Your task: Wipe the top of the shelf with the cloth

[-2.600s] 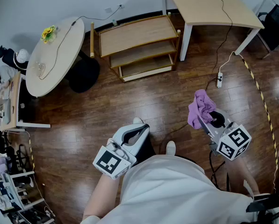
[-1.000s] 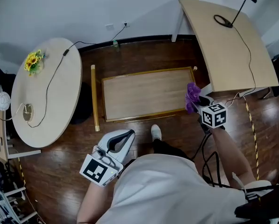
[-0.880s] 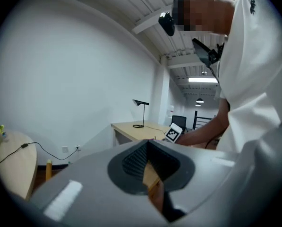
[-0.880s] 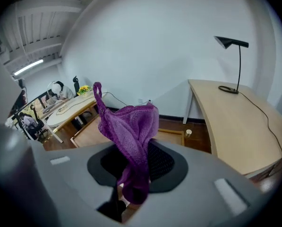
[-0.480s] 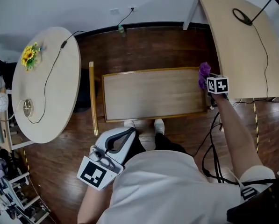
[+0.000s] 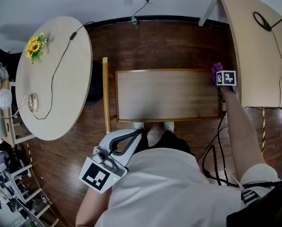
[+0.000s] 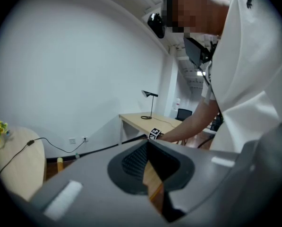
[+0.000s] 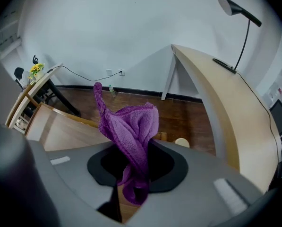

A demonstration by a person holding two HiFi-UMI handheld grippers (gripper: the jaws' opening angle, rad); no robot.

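the cloth is purple, a nubbly knit with a stitched hem, bunched into soft folds. it is pinched between the jaws of my right claw. one corner stands up in a thin point and a short tail hangs below the grip. in the head view it shows as a small purple wad over the far right corner of the shelf. whether it touches the wood there i cannot tell. the shelf top is a long rectangle of pale wood grain with a darker golden rim. it lies flat right in front of me, its long side running across my front.
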